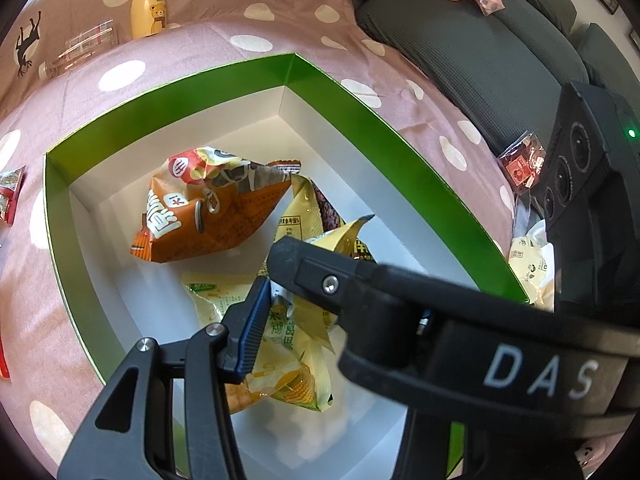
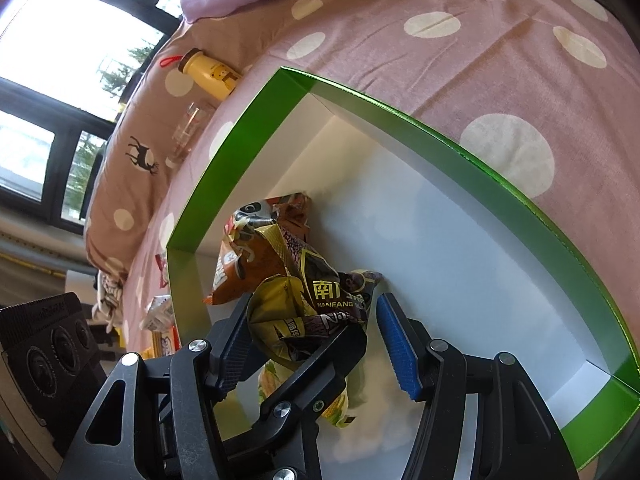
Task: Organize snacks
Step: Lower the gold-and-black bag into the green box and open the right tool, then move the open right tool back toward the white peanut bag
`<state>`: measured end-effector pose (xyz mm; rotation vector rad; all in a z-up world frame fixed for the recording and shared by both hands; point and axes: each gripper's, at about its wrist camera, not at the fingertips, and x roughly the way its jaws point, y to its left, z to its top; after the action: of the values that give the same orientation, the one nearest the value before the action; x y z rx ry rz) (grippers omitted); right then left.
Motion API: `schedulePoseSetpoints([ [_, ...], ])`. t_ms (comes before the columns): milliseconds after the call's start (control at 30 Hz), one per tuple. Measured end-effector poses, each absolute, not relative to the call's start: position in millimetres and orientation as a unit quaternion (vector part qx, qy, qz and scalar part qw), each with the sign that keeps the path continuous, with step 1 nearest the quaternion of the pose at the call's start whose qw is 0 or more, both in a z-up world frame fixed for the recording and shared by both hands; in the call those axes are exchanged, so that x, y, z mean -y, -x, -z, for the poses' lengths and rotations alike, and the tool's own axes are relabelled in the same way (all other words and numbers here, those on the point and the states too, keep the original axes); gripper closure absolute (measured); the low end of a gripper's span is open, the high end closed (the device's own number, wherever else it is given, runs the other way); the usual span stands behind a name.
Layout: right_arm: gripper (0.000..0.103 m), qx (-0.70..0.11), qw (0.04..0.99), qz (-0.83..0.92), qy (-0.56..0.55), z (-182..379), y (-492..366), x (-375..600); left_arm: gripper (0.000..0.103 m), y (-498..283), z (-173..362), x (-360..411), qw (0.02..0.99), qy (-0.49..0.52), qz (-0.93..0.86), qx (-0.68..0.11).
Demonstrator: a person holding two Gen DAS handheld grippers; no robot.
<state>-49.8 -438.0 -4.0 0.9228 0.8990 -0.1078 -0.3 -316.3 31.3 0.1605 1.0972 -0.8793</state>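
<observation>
A green-rimmed box [image 1: 336,92] with a white inside lies on the polka-dot bed. In it lie an orange snack bag [image 1: 212,216], a yellow corn snack bag [image 1: 288,364] and a yellow-and-brown Nanfang bag [image 1: 320,216]. My left gripper [image 1: 266,276] hangs over the corn bag; its right finger is hidden by the other gripper's arm. In the right wrist view my right gripper [image 2: 316,328] is open over the box [image 2: 480,148], with the Nanfang bag [image 2: 316,296] between its blue pads [image 2: 396,344]. The left gripper's finger crosses there too.
A yellow bear bottle [image 1: 148,4] and a glass [image 1: 80,52] lie at the bed's far side. Loose snack packets lie outside the box: red ones [image 1: 522,166] and pale ones [image 1: 528,260] at the right, one at the left edge [image 1: 10,196]. A grey cushion [image 1: 480,60] lies far right.
</observation>
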Motion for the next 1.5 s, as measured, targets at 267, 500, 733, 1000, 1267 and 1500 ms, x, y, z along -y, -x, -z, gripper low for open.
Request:
schedulePoseSetpoints([
  [267, 0.030, -0.399, 0.812, 0.066, -0.421, -6.8, 53.7, 436.2, 0.028, 11.4, -59.4, 282.7, 0.778, -0.024, 0.425, -0.462],
  [500, 0.022, -0.352, 0.850, 0.083, -0.382, -32.1, 56.2, 415.2, 0.018, 24.7, -91.6, 212.9, 0.821, 0.008, 0.393, -0.414],
  [733, 0.016, -0.306, 0.885, 0.091, -0.338, -58.0, 49.6, 382.9, 0.011, 25.2, -105.3, 113.9, 0.868, 0.046, 0.302, -0.391],
  [1000, 0.015, -0.264, 0.916, 0.052, -0.297, -77.7, 49.2, 332.8, 0.002, 23.5, -86.5, 19.6, 0.893, 0.116, 0.226, -0.372],
  [1267, 0.015, -0.264, 0.932, 0.026, -0.248, -80.3, 38.4, 278.4, 0.002, 22.3, -85.6, -15.1, 0.904, 0.127, 0.169, -0.373],
  [1500, 0.015, -0.276, 0.942, -0.005, -0.193, -73.4, 30.3, 229.3, 0.002, 26.8, -90.6, -34.9, 0.906, 0.144, 0.169, -0.361],
])
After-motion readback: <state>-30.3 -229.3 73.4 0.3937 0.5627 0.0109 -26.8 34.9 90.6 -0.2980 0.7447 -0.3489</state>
